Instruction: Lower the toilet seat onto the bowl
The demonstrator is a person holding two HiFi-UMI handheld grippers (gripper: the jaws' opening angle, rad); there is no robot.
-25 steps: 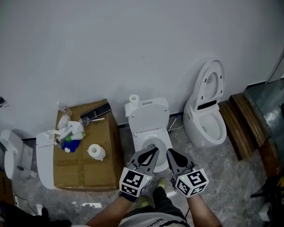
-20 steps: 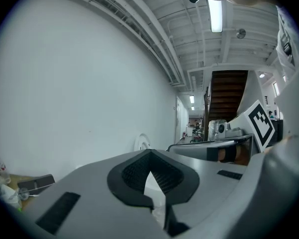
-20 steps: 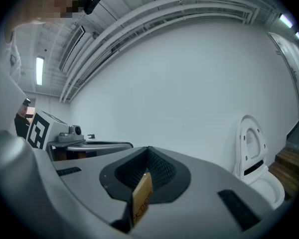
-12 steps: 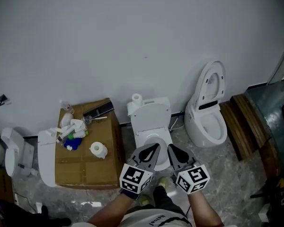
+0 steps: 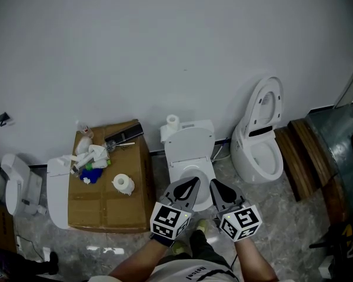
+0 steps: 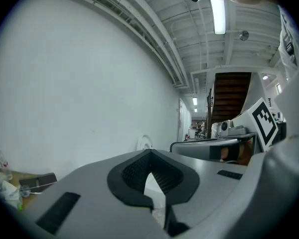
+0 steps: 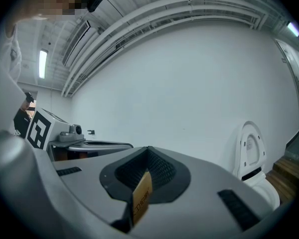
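Two white toilets stand against the wall. The middle toilet [image 5: 190,151] has its seat tilted up toward the tank, with the bowl opening [image 5: 192,178] showing below. The right toilet [image 5: 257,151] has its seat [image 5: 268,106] upright against the wall; that seat [image 7: 251,151] also shows in the right gripper view. My left gripper [image 5: 191,183] and right gripper [image 5: 213,184] hover side by side just in front of the middle bowl, touching nothing. Both are shut, pads meeting at the tips [image 6: 149,154] [image 7: 148,151]. A tan strip shows in the slit between the right gripper's pads.
A cardboard box [image 5: 109,201] left of the middle toilet carries bottles, a paper roll [image 5: 122,184] and a black device [image 5: 122,135]. Another roll [image 5: 172,121] sits on the tank. Loose white toilet parts [image 5: 55,192] lie at the far left. Wooden steps [image 5: 303,157] are at the right.
The head view has drifted slightly. Both grippers stay shut and hold about the same spot in front of the middle toilet.
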